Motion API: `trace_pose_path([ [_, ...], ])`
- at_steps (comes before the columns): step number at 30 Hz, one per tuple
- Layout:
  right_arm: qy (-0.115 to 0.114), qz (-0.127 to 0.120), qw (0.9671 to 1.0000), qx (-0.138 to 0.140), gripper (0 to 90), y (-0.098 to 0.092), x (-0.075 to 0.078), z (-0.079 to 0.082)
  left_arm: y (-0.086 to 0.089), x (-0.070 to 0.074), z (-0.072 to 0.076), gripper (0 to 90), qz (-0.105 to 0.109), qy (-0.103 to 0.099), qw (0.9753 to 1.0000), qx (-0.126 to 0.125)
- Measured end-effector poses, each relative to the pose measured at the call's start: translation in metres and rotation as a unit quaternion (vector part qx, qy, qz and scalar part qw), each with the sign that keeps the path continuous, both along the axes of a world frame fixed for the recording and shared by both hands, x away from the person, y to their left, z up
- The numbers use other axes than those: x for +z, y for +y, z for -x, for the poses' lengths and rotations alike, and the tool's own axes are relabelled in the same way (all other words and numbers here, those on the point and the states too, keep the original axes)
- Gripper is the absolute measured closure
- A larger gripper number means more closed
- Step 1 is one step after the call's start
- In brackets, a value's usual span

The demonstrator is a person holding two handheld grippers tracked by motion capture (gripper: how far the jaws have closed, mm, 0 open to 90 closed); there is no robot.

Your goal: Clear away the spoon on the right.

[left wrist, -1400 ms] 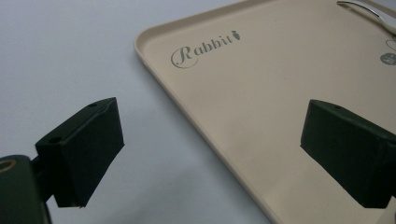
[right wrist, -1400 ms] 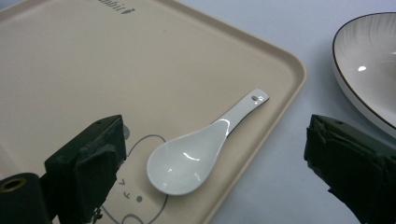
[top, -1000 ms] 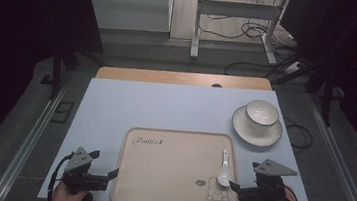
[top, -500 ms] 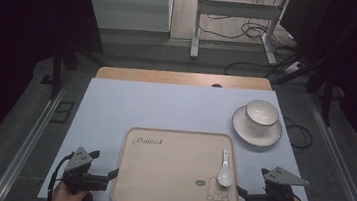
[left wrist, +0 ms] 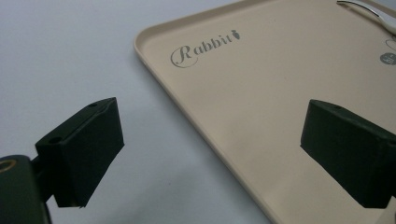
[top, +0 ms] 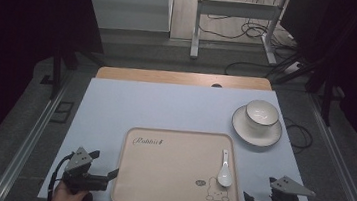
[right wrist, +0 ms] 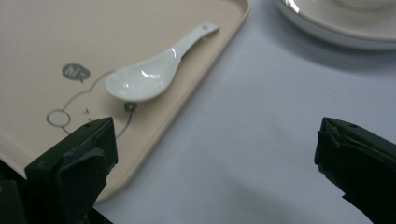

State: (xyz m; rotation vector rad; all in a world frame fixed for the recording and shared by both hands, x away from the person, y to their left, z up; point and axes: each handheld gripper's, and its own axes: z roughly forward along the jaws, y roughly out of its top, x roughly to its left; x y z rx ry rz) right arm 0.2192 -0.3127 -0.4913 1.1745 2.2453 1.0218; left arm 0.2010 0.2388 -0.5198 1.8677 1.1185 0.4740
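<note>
A beige rectangular tray [top: 168, 180] with rounded corners and a low raised rim lies on a pale blue, matte tabletop [top: 165, 109], and serves as the landmark here. Its surface is smooth and plain except for a cursive "Rabbit" word near its far left corner and a line-drawn rabbit with a small "hi" bubble near its near right corner. Just beside the tray's near left corner, the left gripper [top: 111, 174] is held by a hand; its two blocky black jaws stand wide apart with nothing between them, one over the tabletop and one over the tray's left edge. On the tray's right side, touching its surface just inside the rim, lies a glossy white ceramic spoon [top: 225, 170]; its long axis runs from far to near, the thin handle pointing away and the rounded bowl, hollow side up, nearest the person, resting on the rabbit drawing. Just off the tray's near right corner, the right gripper [top: 249, 198] is spread wide and empty. Beyond the tray's far right corner, a round white bowl [top: 261, 113] sits on a white saucer [top: 256, 134].
</note>
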Motion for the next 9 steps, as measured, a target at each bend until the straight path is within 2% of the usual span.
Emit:
trace_pose_path([
  [9,0.004,0.019,0.9998,-0.002,0.0,0.0035,-0.0018,-0.0007,-0.0002,-0.0001,-0.0007,5.5,0.0,0.003,1.0,-0.002],
])
